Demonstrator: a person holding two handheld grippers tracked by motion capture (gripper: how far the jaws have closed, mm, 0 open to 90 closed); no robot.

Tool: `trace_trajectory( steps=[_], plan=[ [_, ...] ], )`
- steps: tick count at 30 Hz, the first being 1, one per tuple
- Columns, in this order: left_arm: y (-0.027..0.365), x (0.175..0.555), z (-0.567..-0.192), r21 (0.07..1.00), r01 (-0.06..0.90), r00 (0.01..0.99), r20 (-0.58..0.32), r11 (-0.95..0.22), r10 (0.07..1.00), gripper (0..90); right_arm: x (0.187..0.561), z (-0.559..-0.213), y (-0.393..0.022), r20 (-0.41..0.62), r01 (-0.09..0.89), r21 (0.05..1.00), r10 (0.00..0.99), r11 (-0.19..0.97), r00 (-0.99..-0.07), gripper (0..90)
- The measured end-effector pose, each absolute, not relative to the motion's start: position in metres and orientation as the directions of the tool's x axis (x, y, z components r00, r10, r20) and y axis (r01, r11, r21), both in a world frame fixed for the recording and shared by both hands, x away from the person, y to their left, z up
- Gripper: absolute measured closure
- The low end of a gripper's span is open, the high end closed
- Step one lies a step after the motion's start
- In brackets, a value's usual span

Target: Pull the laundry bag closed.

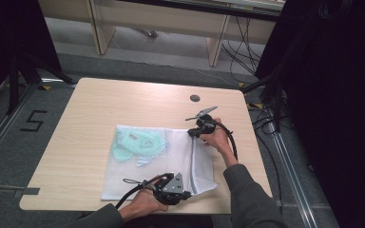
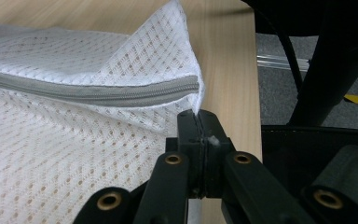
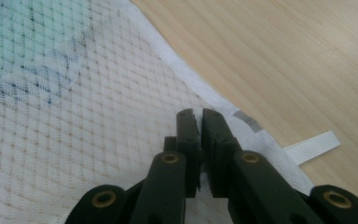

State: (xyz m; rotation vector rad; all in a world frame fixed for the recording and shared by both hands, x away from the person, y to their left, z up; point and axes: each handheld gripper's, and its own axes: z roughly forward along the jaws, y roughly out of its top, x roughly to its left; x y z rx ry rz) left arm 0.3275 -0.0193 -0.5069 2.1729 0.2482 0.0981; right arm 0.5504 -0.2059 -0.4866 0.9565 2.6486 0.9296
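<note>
Both pairs of jaws are clamped on the white mesh bag (image 1: 157, 161): the left gripper (image 2: 199, 122) at the near corner beside the grey zipper (image 2: 121, 93), the right gripper (image 3: 198, 122) at the far corner. The bag is thus judged pinned flat on the table (image 1: 100, 104), its green garment (image 1: 135, 142) kept inside.

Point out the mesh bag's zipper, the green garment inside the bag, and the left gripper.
zipper (image 2: 121, 93), left gripper view, middle of the grey teeth.
green garment (image 1: 135, 142), high view, its middle, seen through the mesh.
left gripper (image 2: 198, 122), left gripper view, between its fingertips.
</note>
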Motion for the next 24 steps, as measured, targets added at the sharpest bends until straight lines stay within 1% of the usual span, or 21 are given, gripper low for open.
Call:
trace_trajectory(
  steps=[2,6,7,8,9,11,12,14,15,16,17,18,19,20,22,24],
  plan=[
    [-0.0193,0.3271,-0.5069,0.817,0.135,0.977,-0.015,-0.560,0.213,89.3,0.5516,-0.4878,-0.2064,0.038,0.512,0.620,0.630,0.594,-0.776,86.2],
    [-0.0199,0.3267,-0.5082,0.822,0.148,0.975,-0.028,-0.549,0.221,89.3,0.5526,-0.4879,-0.2067,0.046,0.508,0.623,0.621,0.594,-0.783,86.2],
    [-0.0200,0.3265,-0.5087,0.822,0.150,0.975,-0.032,-0.549,0.219,89.3,0.5522,-0.4878,-0.2065,0.038,0.521,0.617,0.638,0.590,-0.769,86.3],
    [-0.0197,0.3265,-0.5089,0.818,0.144,0.977,-0.026,-0.558,0.213,89.3,0.5526,-0.4879,-0.2063,0.044,0.506,0.623,0.619,0.596,-0.784,86.3],
    [-0.0198,0.3262,-0.5090,0.814,0.136,0.979,-0.024,-0.564,0.202,89.3,0.5532,-0.4880,-0.2064,0.035,0.510,0.620,0.628,0.597,-0.778,86.3],
    [-0.0212,0.3250,-0.5095,0.821,0.143,0.977,-0.026,-0.553,0.214,89.3,0.5535,-0.4882,-0.2068,0.033,0.513,0.618,0.632,0.596,-0.774,86.2],
    [-0.0212,0.3260,-0.5088,0.816,0.139,0.977,-0.023,-0.561,0.210,89.3,0.5530,-0.4866,-0.2079,0.025,0.530,0.597,0.647,0.602,-0.762,86.3],
    [-0.0196,0.3278,-0.5070,0.820,0.147,0.976,-0.031,-0.553,0.213,89.3,0.5547,-0.4884,-0.2077,0.028,0.507,0.625,0.632,0.594,-0.775,86.2],
    [-0.0188,0.3282,-0.5062,0.819,0.139,0.977,-0.022,-0.556,0.211,89.4,0.5553,-0.4883,-0.2081,0.026,0.510,0.628,0.639,0.589,-0.769,86.2],
    [-0.0193,0.3273,-0.5063,0.824,0.145,0.976,-0.030,-0.548,0.214,89.3,0.5559,-0.4881,-0.2084,0.045,0.508,0.636,0.630,0.581,-0.776,86.2],
    [-0.0188,0.3281,-0.5061,0.819,0.141,0.976,-0.022,-0.556,0.215,89.3,0.5557,-0.4861,-0.2090,0.039,0.512,0.624,0.630,0.591,-0.775,86.3],
    [-0.0195,0.3276,-0.5065,0.818,0.147,0.977,-0.030,-0.556,0.213,89.3,0.5556,-0.4877,-0.2074,0.036,0.506,0.638,0.635,0.580,-0.772,86.2],
    [-0.0196,0.3277,-0.5068,0.817,0.142,0.978,-0.027,-0.559,0.209,89.4,0.5550,-0.4876,-0.2064,0.033,0.538,0.618,0.664,0.574,-0.747,86.2],
    [-0.0189,0.3280,-0.5068,0.818,0.144,0.976,-0.024,-0.557,0.217,89.4,0.5550,-0.4876,-0.2064,0.033,0.538,0.618,0.664,0.574,-0.747,86.2],
    [-0.0186,0.3285,-0.5072,0.823,0.147,0.976,-0.032,-0.548,0.213,89.4,0.5570,-0.4888,-0.2070,0.035,0.507,0.637,0.636,0.580,-0.771,86.2],
    [-0.0175,0.3300,-0.5077,0.817,0.162,0.975,-0.047,-0.553,0.217,89.4,0.5575,-0.4888,-0.2074,0.034,0.514,0.634,0.643,0.578,-0.765,86.2]
  ],
)
